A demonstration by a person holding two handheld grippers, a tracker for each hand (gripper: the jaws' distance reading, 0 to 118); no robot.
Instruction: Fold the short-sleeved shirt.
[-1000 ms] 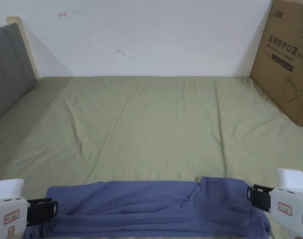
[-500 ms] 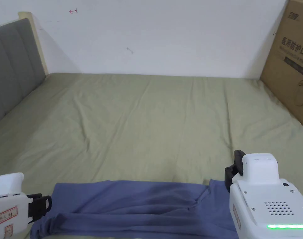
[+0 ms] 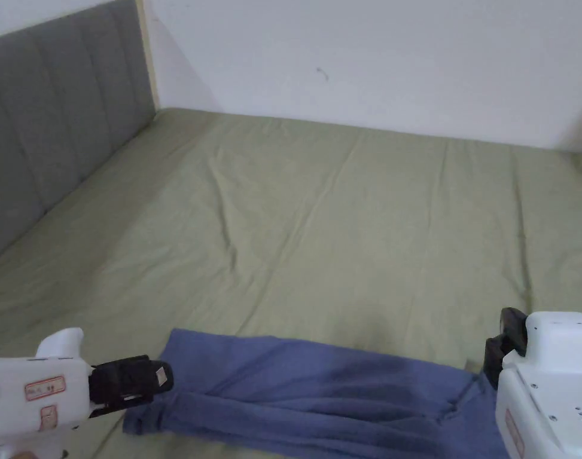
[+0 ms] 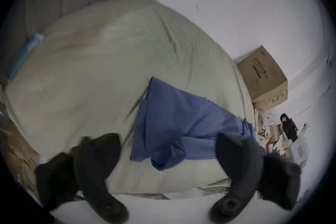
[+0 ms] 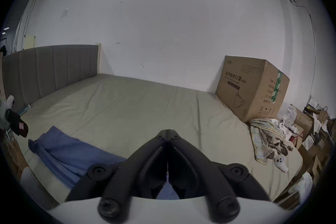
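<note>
On the far left of the head view stands the gray headboard [image 3: 50,119], padded and upright against the white wall [image 3: 373,60]. Just below it, near the bottom left corner, is the left gripper [image 3: 155,378], white with black fingers that point toward the blue shirt [image 3: 307,394]. In the left gripper view its two fingers [image 4: 101,158] stand wide apart with nothing between them, and the crumpled end of the shirt lies in front of the gap, not touched by either one. The shirt lies on the green bed [image 3: 343,227], close to the near edge, folded into a long band that runs from left to right (its left end is bunched up and a bit messy). The bed sheet has soft wrinkles across the middle. At the right end of the shirt is the right gripper [image 3: 503,346], a white body with black fingers at the bottom right corner of the head view. In the right gripper view its fingers [image 5: 160,138] are pressed together at the tips, with only a thin slit between them, and they hold nothing at the tips; a bit of blue cloth shows lower down behind them. Farther right in that view a big brown cardboard box [image 5: 251,89] sits on the bed against the wall, and beside it lies a checked cloth [image 5: 265,137] with a white controller [image 5: 281,164] next to it.
</note>
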